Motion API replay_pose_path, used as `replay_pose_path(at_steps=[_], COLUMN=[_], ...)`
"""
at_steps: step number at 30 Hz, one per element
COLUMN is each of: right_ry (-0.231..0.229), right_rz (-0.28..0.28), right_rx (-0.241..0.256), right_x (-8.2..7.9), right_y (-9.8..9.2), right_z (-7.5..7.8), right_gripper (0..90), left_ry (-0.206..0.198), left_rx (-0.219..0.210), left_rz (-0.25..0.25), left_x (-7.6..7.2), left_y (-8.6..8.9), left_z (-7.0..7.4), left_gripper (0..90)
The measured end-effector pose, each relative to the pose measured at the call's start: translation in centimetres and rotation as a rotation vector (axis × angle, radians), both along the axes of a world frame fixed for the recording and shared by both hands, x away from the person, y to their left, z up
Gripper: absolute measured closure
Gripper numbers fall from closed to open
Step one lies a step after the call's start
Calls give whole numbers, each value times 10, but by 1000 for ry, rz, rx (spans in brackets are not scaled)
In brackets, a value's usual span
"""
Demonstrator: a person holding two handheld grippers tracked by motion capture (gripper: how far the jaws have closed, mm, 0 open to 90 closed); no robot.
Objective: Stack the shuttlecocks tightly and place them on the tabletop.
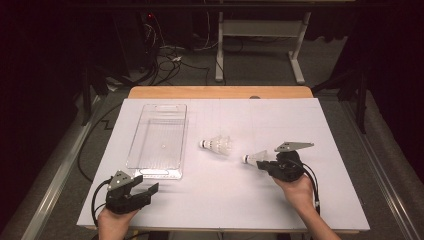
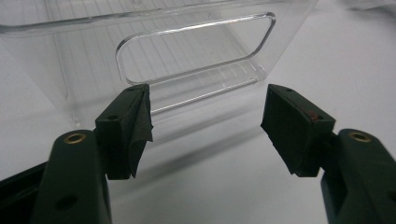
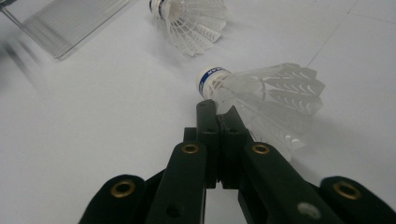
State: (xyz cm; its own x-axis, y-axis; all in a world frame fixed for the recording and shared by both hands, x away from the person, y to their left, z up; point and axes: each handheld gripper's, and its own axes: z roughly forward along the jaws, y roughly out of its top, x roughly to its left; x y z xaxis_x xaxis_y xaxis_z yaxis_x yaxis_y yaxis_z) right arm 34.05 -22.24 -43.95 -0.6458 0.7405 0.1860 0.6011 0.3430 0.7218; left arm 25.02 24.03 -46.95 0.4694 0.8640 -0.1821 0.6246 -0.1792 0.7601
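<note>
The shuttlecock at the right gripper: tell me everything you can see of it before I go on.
The shuttlecock is white, with a rounded cork head ringed by a blue band and a skirt of translucent feathers, which look plastic. It lies tilted, head pointing left toward the clear bin in the high view. The right gripper has its jaws closed on the skirt's edge just behind the head. A second shuttlecock lies apart on the white table.

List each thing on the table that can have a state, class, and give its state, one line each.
Left gripper: open, empty, facing the bin's handle end.
Right gripper: shut on held shuttlecock feathers.
Loose shuttlecock: lying on its side, untouched.
Clear bin: upright, empty.
</note>
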Motion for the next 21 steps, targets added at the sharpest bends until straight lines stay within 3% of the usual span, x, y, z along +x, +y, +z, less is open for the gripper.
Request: replay_pose_path(at_steps=[21], right_ry=[-6], right_rz=[9], right_rx=[21], right_x=[16], right_y=[9], right_z=[9], right_gripper=[899], left_ry=[0], left_rx=[-1], left_rz=[-2], left_x=[0], left_y=[0], left_z=[0], left_gripper=[338])
